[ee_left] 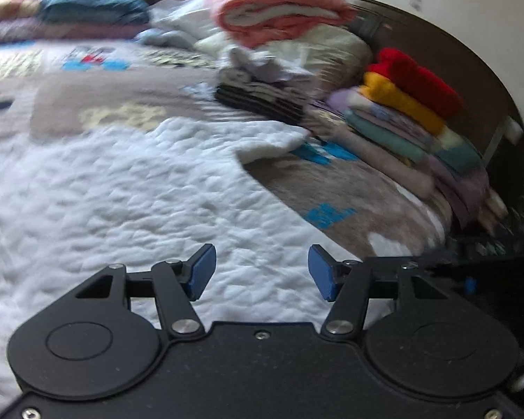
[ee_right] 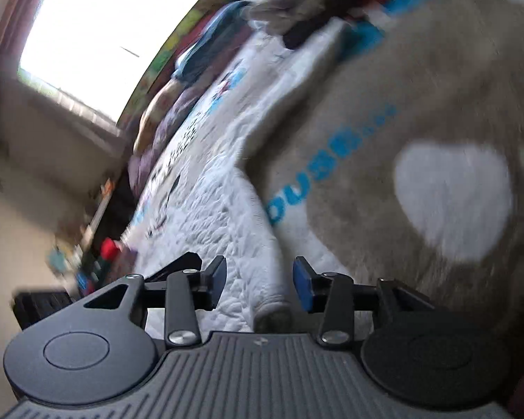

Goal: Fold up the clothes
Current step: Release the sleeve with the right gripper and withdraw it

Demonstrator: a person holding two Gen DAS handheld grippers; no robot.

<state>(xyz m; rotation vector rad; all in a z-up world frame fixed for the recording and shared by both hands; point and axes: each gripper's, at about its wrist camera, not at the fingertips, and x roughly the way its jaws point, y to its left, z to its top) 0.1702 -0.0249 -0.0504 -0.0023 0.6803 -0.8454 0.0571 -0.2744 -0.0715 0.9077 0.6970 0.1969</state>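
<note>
Nearest you, the left gripper (ee_left: 262,269) hangs with its jaws spread wide and nothing between them, low over the white quilted garment (ee_left: 129,188) spread on the bed cover (ee_left: 335,188). Your right gripper (ee_right: 258,279) is likewise parted and holds nothing, though a cuff-like end of the white garment (ee_right: 272,309) lies right between its blue pads. Both views are blurred, so the fine lie of the cloth is hard to read.

The garment lies mostly flat; whether it is laid out ready to fold or partly folded, I cannot tell. By my judgement, either way a grip on an edge comes next: the right jaws need only close.

The garment's far right corner (ee_left: 279,141) sits free on the cover. A folded stack (ee_left: 412,118) lines the right side, loose clothes (ee_left: 262,83) lie beyond; open cover lies between.
</note>
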